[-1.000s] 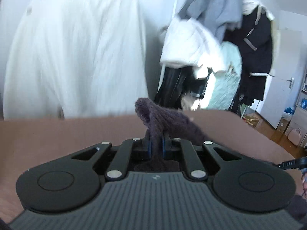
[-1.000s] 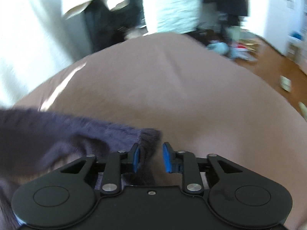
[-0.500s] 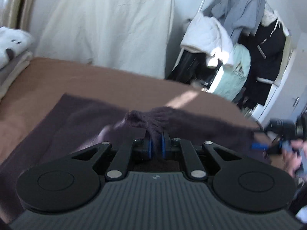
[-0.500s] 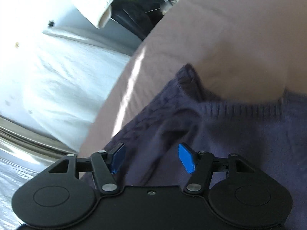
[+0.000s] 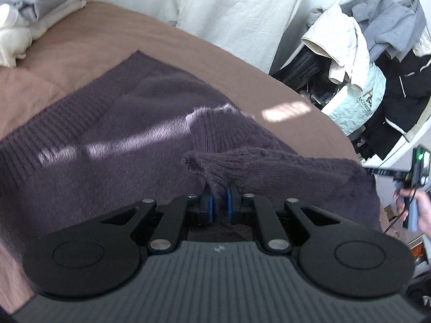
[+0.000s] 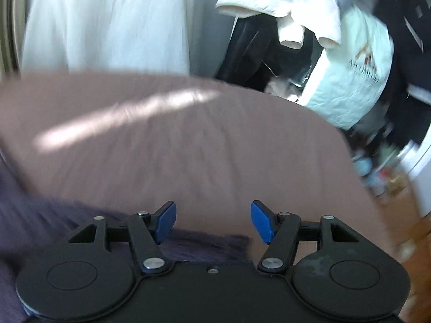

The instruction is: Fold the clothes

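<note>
1. Left wrist view: close above the bed (image 5: 94, 35), looking across it over the purple sweater (image 5: 121, 134) toward the far edge and clothes rack (image 5: 377, 53).
2. Right wrist view: low at the sweater (image 6: 32, 215) edge, facing the bed's (image 6: 188, 140) far edge.
3. Shared: bed, sweater, white curtain (image 5: 215, 5), rack (image 6: 336, 53).

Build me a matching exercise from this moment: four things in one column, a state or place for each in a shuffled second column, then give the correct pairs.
Things:
1. left gripper
2. right gripper
3. purple knit sweater
4. stack of folded clothes

States or places:
A. spread on the brown bedcover
B. jaws wide apart, holding nothing
C. piled at the far left corner of the bed
D. shut on a bunched fold of knit

Pairs: 1-D, 2-B, 3-A, 4-C
</note>
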Tool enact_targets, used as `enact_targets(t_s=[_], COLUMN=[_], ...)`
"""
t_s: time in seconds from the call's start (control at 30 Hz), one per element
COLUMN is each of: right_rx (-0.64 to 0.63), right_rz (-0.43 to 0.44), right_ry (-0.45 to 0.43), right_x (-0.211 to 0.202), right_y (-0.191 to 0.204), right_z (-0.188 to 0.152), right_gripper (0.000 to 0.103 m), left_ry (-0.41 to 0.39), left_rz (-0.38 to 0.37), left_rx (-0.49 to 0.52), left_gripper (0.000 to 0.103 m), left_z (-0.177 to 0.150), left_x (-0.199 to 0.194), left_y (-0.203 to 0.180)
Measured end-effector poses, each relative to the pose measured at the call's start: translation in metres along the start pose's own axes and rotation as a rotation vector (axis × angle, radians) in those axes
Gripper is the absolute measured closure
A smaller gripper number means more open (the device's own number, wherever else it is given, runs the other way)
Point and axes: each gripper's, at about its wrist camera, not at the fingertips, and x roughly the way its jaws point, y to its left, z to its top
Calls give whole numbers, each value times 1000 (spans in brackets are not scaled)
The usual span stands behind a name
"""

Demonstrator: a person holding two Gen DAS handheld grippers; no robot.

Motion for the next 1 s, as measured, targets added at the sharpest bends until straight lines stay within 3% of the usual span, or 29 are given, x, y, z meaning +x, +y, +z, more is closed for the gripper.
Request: enact_targets(t_s=[0.03,0.1,0.17,0.27,0.37,0.47,0.53,0.67,0.8,0.83,0.93,1.0], right_rx=[22,117,214,209,191,312,401,518,667,703,795,800], right_rz=[39,181,283,324,314,271,292,386,502,522,547,590], right_ry=[19,-1,-56,-54,11,25,15,38,12,9,19,62], right_x=[1,-8,-22,-46,-59,-80,-92,-104,-100,-94,-73,-56], right_y=[-4,-16,-28,-28,-25,-36,-44,-42,-36,-36,-33,-28], right_z=[-5,-17,-33,-61,-90,-115,-127,-139,-137,-134,-124,-113], right_gripper=[40,95,92,93,94,94,92,81,80,74,40,38], left_ry=[4,10,-1,2,-8,-40,-53,-12,58,59,40,45], left_rz=[-2,0,0,-20,-13,47,66,-9,-24,-23,-46,-58], left_rx=[-6,-21,-52,-109,-125,-58,-33,-97,-90,-82,-83,-60], left_gripper=[94,94,94,94,96,96,96,95,93,93,90,89], left_z=[2,6,9,13,15,19,21,21,15,14,16,14], left_x=[1,3,-3,-9,-11,-15,-16,-8,4,5,3,6], left_y=[0,3,14,30,37,33,31,36,34,33,33,27])
